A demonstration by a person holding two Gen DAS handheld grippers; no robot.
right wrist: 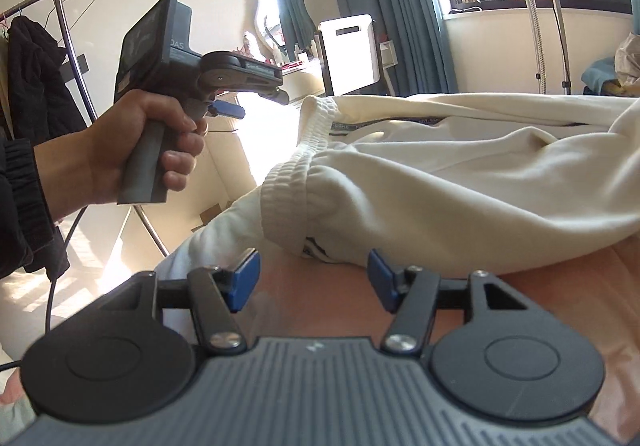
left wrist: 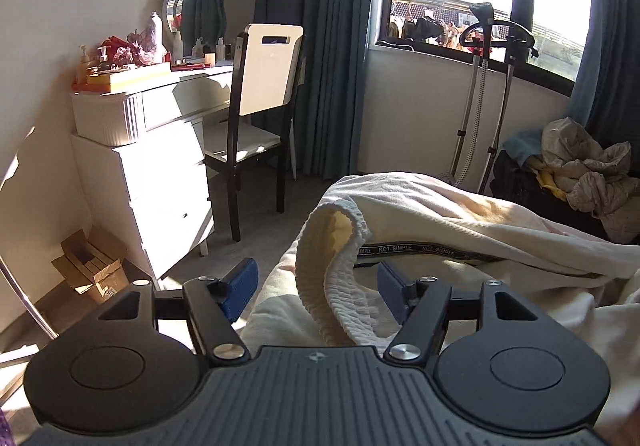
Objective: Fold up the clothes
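Cream sweatpants [left wrist: 440,214] with a ribbed elastic waistband [left wrist: 340,286] and a dark printed side stripe lie rumpled on the bed. My left gripper [left wrist: 316,286] is open; the waistband loops up between its blue pads without either pad pressing on it. The right wrist view shows the same sweatpants [right wrist: 460,174], their waistband [right wrist: 288,182] folded over at the bed's left side. My right gripper [right wrist: 312,278] stands open just short of the cloth, nothing between its fingers. A hand holds the left gripper [right wrist: 228,110] at the left in that view, beside the waistband.
A pinkish sheet [right wrist: 560,286] covers the bed. A white dresser [left wrist: 152,166] with a mirror, a chair [left wrist: 260,118], teal curtains [left wrist: 320,46], a garment steamer [left wrist: 488,86], a pile of clothes [left wrist: 592,174] and a clothes rack [right wrist: 60,46] stand around it. A cardboard box [left wrist: 92,266] is on the floor.
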